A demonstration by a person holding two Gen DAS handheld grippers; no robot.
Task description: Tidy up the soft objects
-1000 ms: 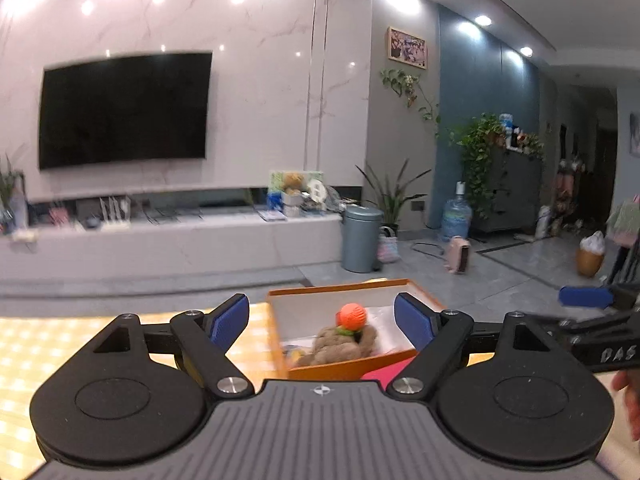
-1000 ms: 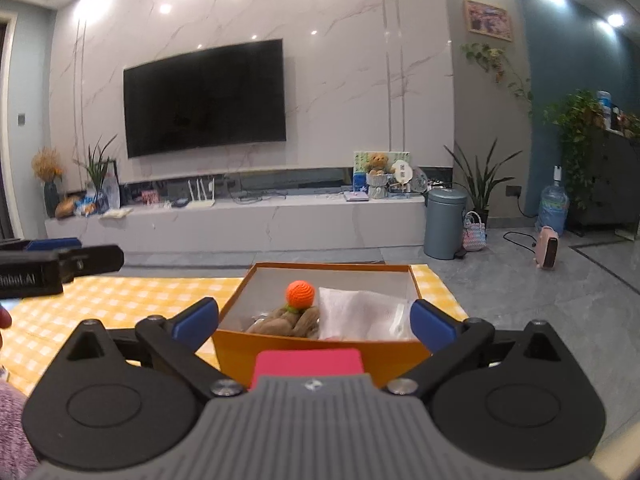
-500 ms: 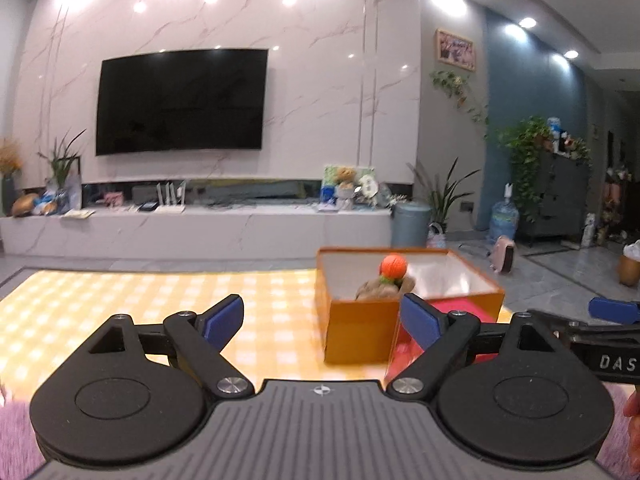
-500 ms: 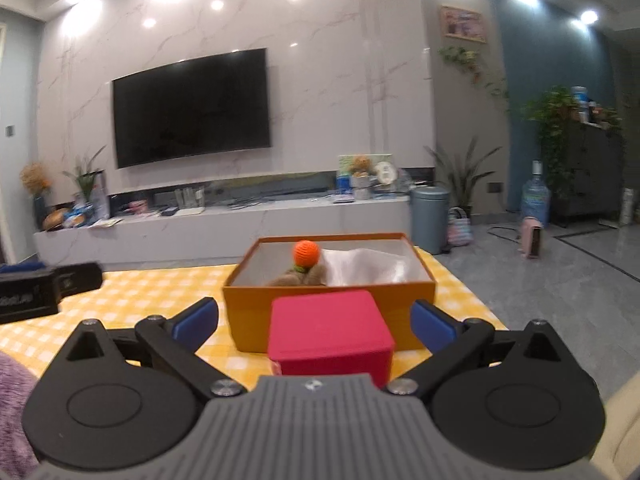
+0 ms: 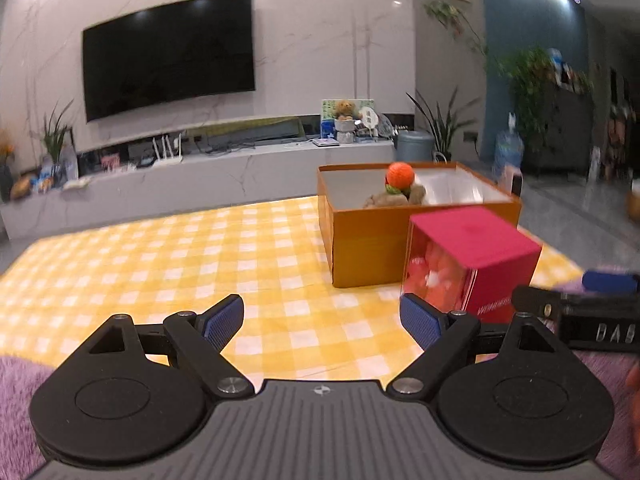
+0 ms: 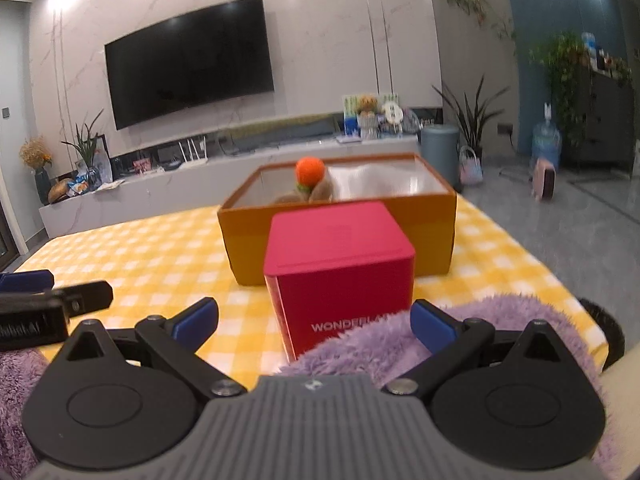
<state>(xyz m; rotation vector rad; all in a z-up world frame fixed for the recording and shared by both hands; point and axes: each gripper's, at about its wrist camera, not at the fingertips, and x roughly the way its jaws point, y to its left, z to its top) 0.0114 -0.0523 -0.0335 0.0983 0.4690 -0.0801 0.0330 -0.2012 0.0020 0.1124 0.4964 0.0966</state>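
Observation:
An orange cardboard box [image 5: 368, 240] [image 6: 256, 240] sits on the yellow checked cloth [image 5: 180, 264] [image 6: 132, 256]. A brown plush toy [image 5: 390, 199] [image 6: 320, 194] with an orange ball head [image 5: 400, 174] [image 6: 310, 170] lies inside it beside white paper. A red cube box [image 5: 472, 256] [image 6: 340, 272] stands in front of the orange box. Purple fluffy fabric [image 6: 384, 340] [image 5: 16, 400] lies nearest me, under and around both grippers. My left gripper [image 5: 322, 316] hangs open over the cloth with nothing between its fingers. My right gripper [image 6: 314, 320] is open, with the red cube just ahead and purple fluff by its right finger.
A white TV bench [image 5: 200, 176] with a wall TV [image 5: 168, 52] stands behind the table. A grey bin [image 6: 440, 152], potted plants and a water bottle [image 6: 546, 144] are at the right on the grey floor. The table's right edge [image 6: 560, 280] drops to the floor.
Both grippers have sunk toward the table and tilted downward. The purple fabric has come into view in the right wrist view. The red cube and the orange box look closer and higher in frame.

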